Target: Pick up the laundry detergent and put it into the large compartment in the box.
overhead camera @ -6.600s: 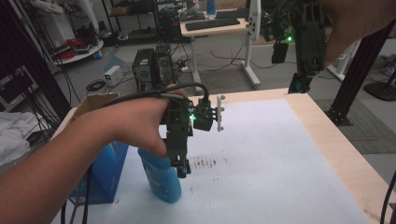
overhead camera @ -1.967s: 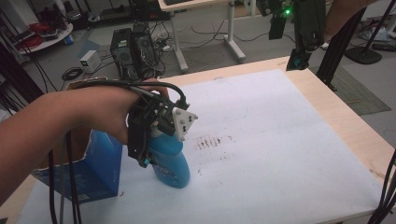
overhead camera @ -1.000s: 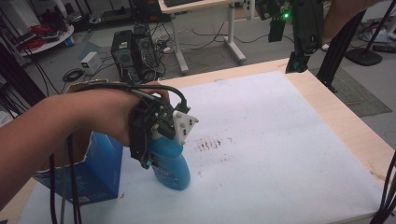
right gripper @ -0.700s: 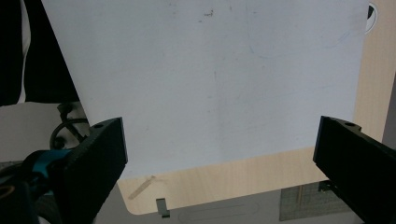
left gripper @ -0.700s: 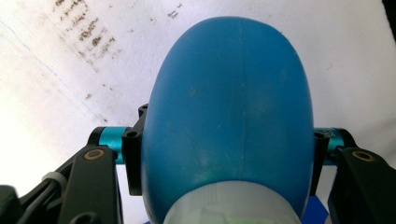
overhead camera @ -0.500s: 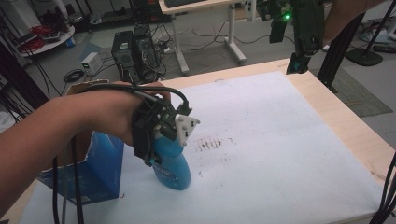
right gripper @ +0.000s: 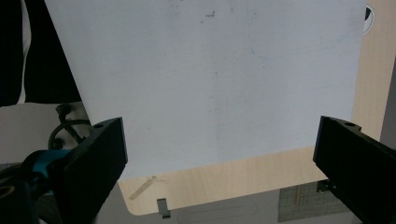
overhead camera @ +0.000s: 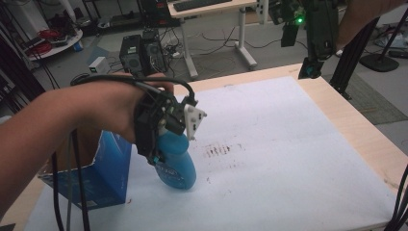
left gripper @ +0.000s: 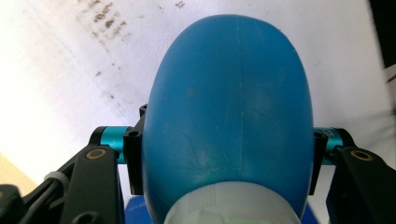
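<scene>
A blue plastic bottle (overhead camera: 175, 161) with a white cap end hangs tilted just over the white mat (overhead camera: 288, 144). My left gripper (overhead camera: 159, 155) is shut on it from above, near the box at the left. In the left gripper view the bottle's rounded body (left gripper: 229, 93) sits between my left gripper's (left gripper: 226, 156) black jaws, with both pads pressed on its sides. My right gripper (overhead camera: 309, 71) is held high over the table's far right corner. In the right gripper view my right gripper (right gripper: 219, 154) has its jaws wide apart, open, with nothing between them.
A blue cardboard box (overhead camera: 103, 178) stands open at the mat's left edge, close beside the bottle. Dark smudges (overhead camera: 221, 150) mark the mat right of the bottle. Bare wood of the table (overhead camera: 370, 144) borders the mat on the right. Desks and cables lie beyond.
My left gripper has closed on the bottle and raised it a little off the mat. The right gripper has kept its place.
</scene>
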Demonstrator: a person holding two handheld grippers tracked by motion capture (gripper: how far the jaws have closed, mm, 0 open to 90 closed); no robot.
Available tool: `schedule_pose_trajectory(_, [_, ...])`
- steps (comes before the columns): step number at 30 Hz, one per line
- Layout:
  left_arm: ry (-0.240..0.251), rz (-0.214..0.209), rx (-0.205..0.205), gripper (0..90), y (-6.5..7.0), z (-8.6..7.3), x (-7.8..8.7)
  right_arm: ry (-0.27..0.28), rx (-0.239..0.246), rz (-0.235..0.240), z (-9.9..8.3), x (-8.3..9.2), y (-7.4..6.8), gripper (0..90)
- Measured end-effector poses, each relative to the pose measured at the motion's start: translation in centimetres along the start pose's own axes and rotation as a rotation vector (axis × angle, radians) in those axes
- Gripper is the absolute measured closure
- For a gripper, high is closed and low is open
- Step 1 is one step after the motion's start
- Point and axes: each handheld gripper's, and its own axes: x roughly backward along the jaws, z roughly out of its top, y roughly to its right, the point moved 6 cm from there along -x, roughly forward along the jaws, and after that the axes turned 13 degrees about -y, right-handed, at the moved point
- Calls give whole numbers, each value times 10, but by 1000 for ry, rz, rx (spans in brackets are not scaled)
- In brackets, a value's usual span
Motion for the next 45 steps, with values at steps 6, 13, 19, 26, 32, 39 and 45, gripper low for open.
schedule_pose_trajectory(6, [58,-86,129,386,2,-13,38,6,21,-7,3,1,-1,20])
schedule_pose_trajectory(13, [44,-111,231,386,7,-34,71,17,38,-7,8,2,-1,20])
schedule_pose_trajectory(19, [65,-145,330,385,8,-55,90,20,41,-9,10,3,-1,19])
schedule_pose_trajectory(26, [83,-200,516,385,13,-97,111,14,56,-9,16,0,3,20])
schedule_pose_trajectory(32, [85,-227,724,384,18,-136,115,22,70,-16,18,1,0,20])
schedule_pose_trajectory(39, [59,-253,965,383,23,-171,109,23,68,-19,19,1,1,20])
schedule_pose_trajectory(45, [46,-307,1093,383,29,-188,102,20,77,-19,23,1,0,20])
